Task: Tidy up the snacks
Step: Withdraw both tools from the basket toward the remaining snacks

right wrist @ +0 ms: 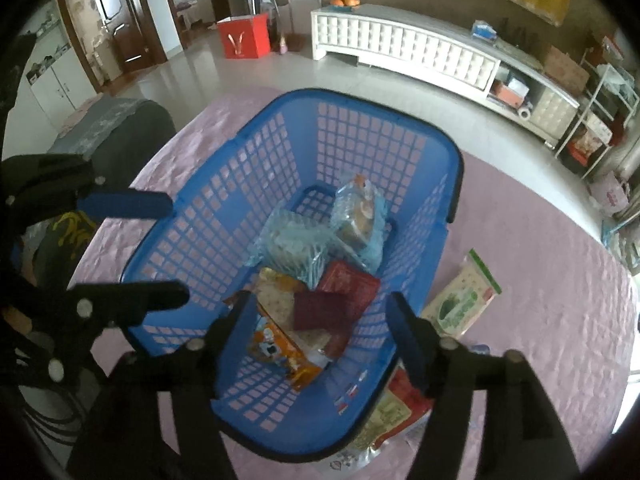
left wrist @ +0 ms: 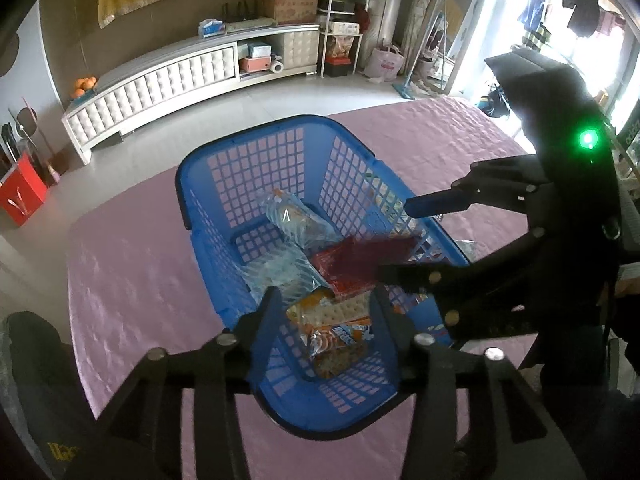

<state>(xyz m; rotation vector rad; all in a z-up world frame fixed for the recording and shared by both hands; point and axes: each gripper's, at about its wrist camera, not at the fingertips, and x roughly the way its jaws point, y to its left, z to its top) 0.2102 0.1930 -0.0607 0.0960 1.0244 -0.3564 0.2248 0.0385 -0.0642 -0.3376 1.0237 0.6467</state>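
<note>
Left claw (left wrist: 324,304): jaws apart, nothing between the pads, poised over near end of blue basket (left wrist: 256,168), above the orange cracker packet (left wrist: 336,320)
Right claw (right wrist: 320,312): jaws spread wide, empty, also above basket's near end; in the left view it comes in over basket's right rim
Dark red packet (right wrist: 320,310): blurred in both views, in the basket under the right claw, no pad on it; cannot tell if resting or mid-air
Basket: sits on pink-covered counter (left wrist: 132,280), mesh walls, black handle folded down along rim
Inside basket: two clear-blue wrapped snacks (right wrist: 292,246) toward the far end, red packet (right wrist: 352,284) mid, orange cartoon packet (right wrist: 280,356) and cracker packet at near end
Outside basket: green-and-white snack bag (right wrist: 464,300) flat on counter just right of basket; red-and-cream packet (right wrist: 396,404) against basket's near right corner, partly under it
Beyond basket: white tufted cabinet (right wrist: 400,44) along far wall, oranges (right wrist: 346,0) on its end, red box (right wrist: 244,36) on floor
</note>
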